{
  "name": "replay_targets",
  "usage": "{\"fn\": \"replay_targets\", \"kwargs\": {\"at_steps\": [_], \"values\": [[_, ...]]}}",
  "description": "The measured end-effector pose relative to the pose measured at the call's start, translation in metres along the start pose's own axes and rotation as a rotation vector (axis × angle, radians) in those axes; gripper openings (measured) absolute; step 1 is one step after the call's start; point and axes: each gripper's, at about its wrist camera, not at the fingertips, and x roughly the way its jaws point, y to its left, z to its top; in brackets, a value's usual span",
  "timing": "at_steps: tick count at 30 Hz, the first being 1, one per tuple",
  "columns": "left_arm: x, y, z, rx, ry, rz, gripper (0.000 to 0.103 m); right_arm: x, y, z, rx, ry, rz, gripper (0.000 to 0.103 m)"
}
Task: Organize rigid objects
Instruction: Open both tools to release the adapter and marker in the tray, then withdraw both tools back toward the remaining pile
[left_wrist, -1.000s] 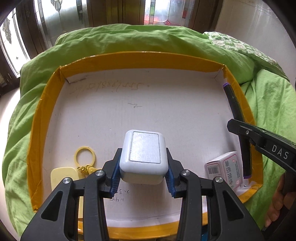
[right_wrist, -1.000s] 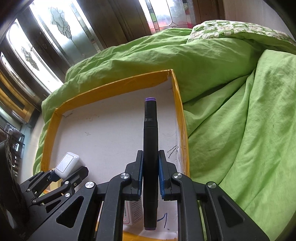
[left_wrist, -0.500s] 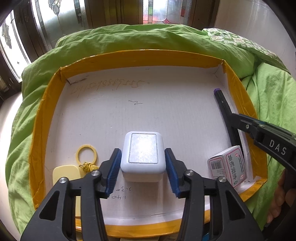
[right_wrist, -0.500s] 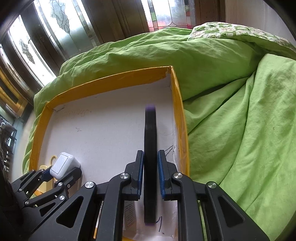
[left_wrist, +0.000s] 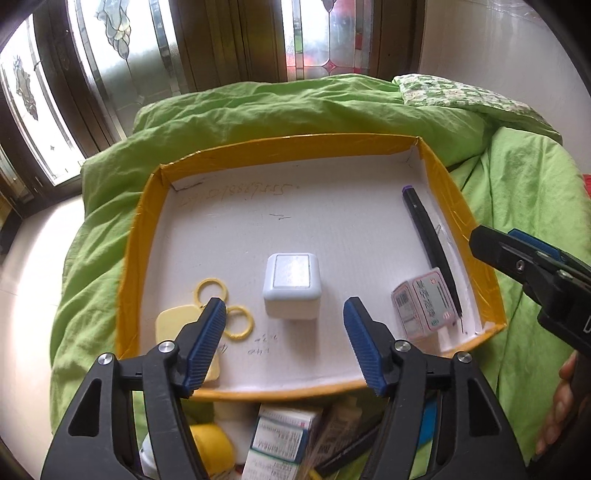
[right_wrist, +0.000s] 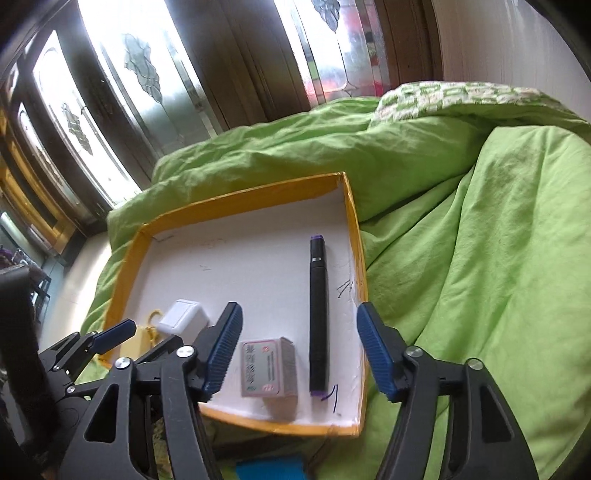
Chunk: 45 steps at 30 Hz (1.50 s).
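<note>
A shallow white tray with a yellow rim (left_wrist: 288, 147) (right_wrist: 236, 201) lies on a green quilt. In it sit a white square box (left_wrist: 291, 290) (right_wrist: 183, 315), a black marker with purple ends (left_wrist: 430, 247) (right_wrist: 318, 317) along the right wall, a small pink-printed carton (left_wrist: 424, 304) (right_wrist: 267, 367), and a pale yellow tag with yellow rings (left_wrist: 212, 306). My left gripper (left_wrist: 282, 345) is open and empty, above and behind the white box. My right gripper (right_wrist: 299, 352) is open and empty, raised over the tray's near right corner above the marker and carton.
The green quilt (right_wrist: 461, 240) surrounds the tray, with a patterned pillow (left_wrist: 458, 92) at the back right. Below the tray's near edge lies a pile of loose items: a medicine box (left_wrist: 280, 437), something yellow (left_wrist: 214, 448), dark objects. Stained-glass windows stand behind.
Both grippers have opened and pulled back and up. The left one let go of the white box, the right one let go of the marker; both things now rest in the tray.
</note>
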Motion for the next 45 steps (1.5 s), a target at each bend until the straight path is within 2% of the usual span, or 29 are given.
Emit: {"fn": "replay_targets", "kwargs": {"at_steps": [3, 9, 18, 21, 25, 31, 45], "values": [[-0.02, 0.006, -0.017, 0.004, -0.029, -0.001, 0.074, -0.015, 0.003, -0.01, 0.001, -0.016, 0.02, 0.067], [-0.056, 0.03, -0.065, -0.036, -0.055, 0.001, 0.076, -0.024, 0.014, -0.043, -0.036, 0.031, 0.057, 0.069], [-0.063, 0.052, -0.133, -0.101, -0.011, 0.06, 0.077, -0.019, 0.05, -0.091, -0.158, 0.143, 0.121, 0.07], [-0.062, 0.062, -0.147, -0.135, 0.007, 0.073, 0.077, -0.016, 0.062, -0.11, -0.21, 0.181, 0.131, 0.07], [-0.062, 0.073, -0.151, -0.182, 0.027, 0.076, 0.077, -0.02, 0.073, -0.128, -0.257, 0.209, 0.134, 0.07], [-0.061, 0.073, -0.155, -0.185, 0.039, 0.074, 0.077, -0.02, 0.069, -0.139, -0.229, 0.246, 0.139, 0.07], [-0.063, 0.071, -0.16, -0.191, 0.053, 0.075, 0.077, -0.033, 0.049, -0.139, -0.135, 0.228, 0.105, 0.07]]}}
